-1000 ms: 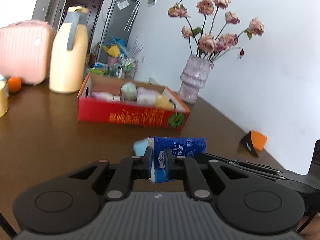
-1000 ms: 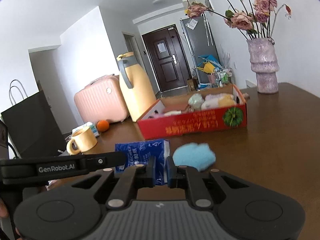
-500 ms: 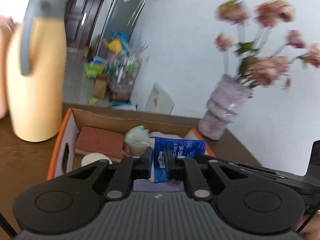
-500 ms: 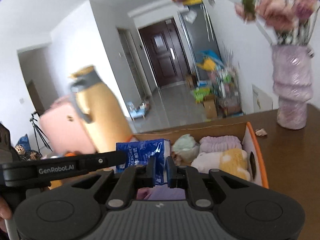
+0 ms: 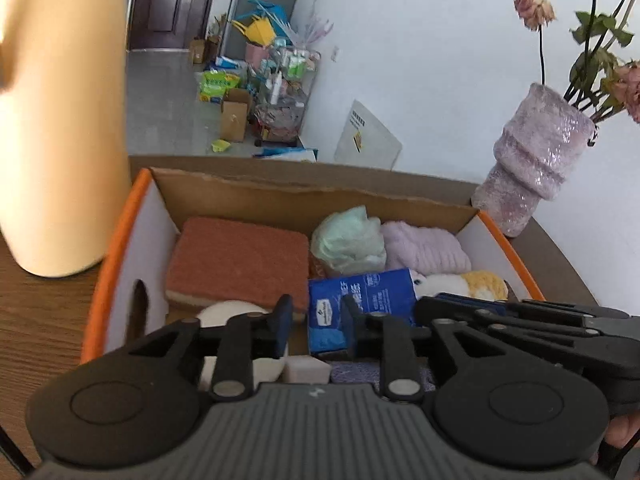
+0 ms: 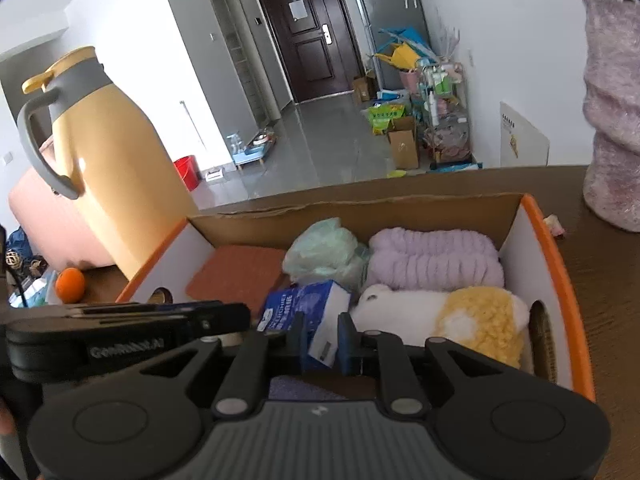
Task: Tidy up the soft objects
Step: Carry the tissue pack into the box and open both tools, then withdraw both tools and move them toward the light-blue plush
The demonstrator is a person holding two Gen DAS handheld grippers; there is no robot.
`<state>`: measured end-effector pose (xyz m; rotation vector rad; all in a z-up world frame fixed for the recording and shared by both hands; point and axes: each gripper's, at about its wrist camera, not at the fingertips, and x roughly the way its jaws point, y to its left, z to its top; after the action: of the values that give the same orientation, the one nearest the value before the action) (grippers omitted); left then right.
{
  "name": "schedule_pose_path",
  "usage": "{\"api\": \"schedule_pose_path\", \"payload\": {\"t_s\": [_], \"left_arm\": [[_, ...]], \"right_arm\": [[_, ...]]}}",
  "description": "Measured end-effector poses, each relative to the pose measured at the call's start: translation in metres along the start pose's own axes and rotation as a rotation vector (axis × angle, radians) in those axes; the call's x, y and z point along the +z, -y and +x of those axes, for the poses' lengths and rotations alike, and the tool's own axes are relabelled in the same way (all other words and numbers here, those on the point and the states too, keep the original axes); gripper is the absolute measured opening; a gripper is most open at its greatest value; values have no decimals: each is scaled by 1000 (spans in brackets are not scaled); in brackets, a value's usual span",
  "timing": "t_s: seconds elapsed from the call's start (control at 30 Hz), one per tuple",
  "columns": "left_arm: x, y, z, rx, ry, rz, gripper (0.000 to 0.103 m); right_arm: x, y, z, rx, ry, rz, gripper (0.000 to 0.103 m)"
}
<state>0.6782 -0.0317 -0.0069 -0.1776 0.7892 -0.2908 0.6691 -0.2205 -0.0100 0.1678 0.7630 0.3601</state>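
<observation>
Over the brown wooden table, your orange-rimmed cardboard box holds the soft things packed side by side: a rust-coloured sponge pad, a lilac ribbed towel, a white-and-yellow plush toy, a pale green crumpled bag. Your blue plastic tissue pack hangs just above the gap between them, likely to slot in there. Your left gripper stands spread, only its right finger touching the pack; your right gripper pinches the pack's end.
</observation>
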Motion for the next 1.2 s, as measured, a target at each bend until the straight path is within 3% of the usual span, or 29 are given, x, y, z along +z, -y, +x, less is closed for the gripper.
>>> {"api": "schedule_pose_path", "payload": {"t_s": [0.13, 0.23, 0.27, 0.33, 0.4, 0.53, 0.63, 0.83, 0.93, 1.03, 1.2], "left_arm": [[3, 0, -18, 26, 32, 5, 39], [5, 4, -42, 44, 59, 27, 64], [4, 6, -52, 49, 70, 38, 73], [-4, 7, -77, 62, 106, 69, 75], [-19, 6, -105, 105, 149, 110, 84], [-50, 2, -159, 175, 203, 140, 87], [-71, 3, -196, 204, 232, 136, 96], [-119, 22, -252, 247, 341, 179, 96], [-141, 30, -271, 253, 375, 156, 102], [-173, 38, -293, 255, 452, 164, 102], [-242, 46, -321, 247, 492, 158, 103]], "right_arm": [[5, 3, -23, -5, 21, 10, 18], [6, 1, -53, -26, 47, -8, 19], [4, 0, -67, -32, 60, -20, 25], [-4, 0, -97, -56, 84, -55, 34], [-14, 2, -128, -91, 112, -76, 38], [-35, 7, -182, -119, 164, -69, 54], [-56, 0, -218, -115, 212, -78, 65], [-99, -25, -261, -138, 269, -146, 69], [-124, -37, -278, -148, 330, -158, 76], [-163, -46, -296, -125, 407, -142, 81], [-229, -58, -314, -99, 410, -117, 82]]}}
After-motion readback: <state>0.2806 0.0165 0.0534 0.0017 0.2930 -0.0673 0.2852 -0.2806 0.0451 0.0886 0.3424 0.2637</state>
